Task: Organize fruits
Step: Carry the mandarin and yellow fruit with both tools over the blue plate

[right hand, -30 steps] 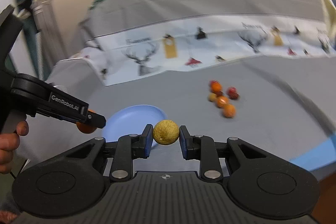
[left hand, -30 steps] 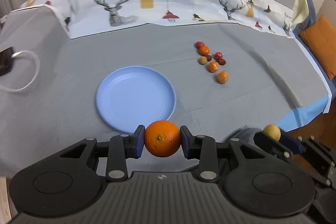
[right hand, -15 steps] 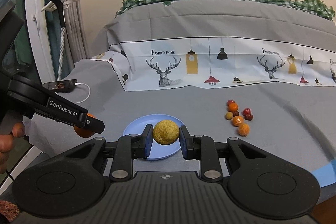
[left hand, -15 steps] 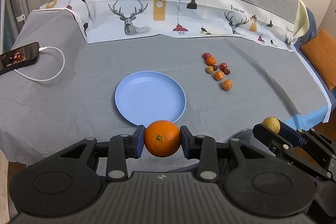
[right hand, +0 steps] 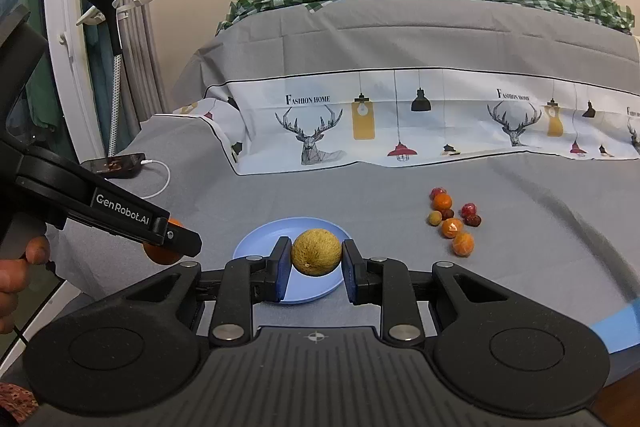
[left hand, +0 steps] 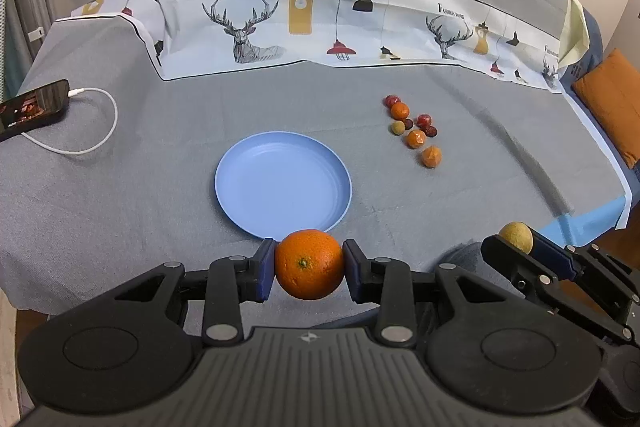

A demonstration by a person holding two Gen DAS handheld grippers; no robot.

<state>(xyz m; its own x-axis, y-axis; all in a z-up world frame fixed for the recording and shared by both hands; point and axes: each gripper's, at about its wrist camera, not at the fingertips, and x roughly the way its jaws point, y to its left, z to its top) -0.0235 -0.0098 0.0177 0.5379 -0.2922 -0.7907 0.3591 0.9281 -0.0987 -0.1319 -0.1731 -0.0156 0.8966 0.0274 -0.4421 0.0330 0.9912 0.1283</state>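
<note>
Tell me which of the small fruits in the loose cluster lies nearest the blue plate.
The pale yellowish-tan one, on the cluster's left edge facing the blue plate. The others in the cluster are orange or dark red and lie farther right.

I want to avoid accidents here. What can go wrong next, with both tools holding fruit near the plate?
1. The orange and the yellow fruit are round; released onto the shallow blue plate, they may roll off.
2. The left tool and right tool are close together and could collide over the plate.
</note>
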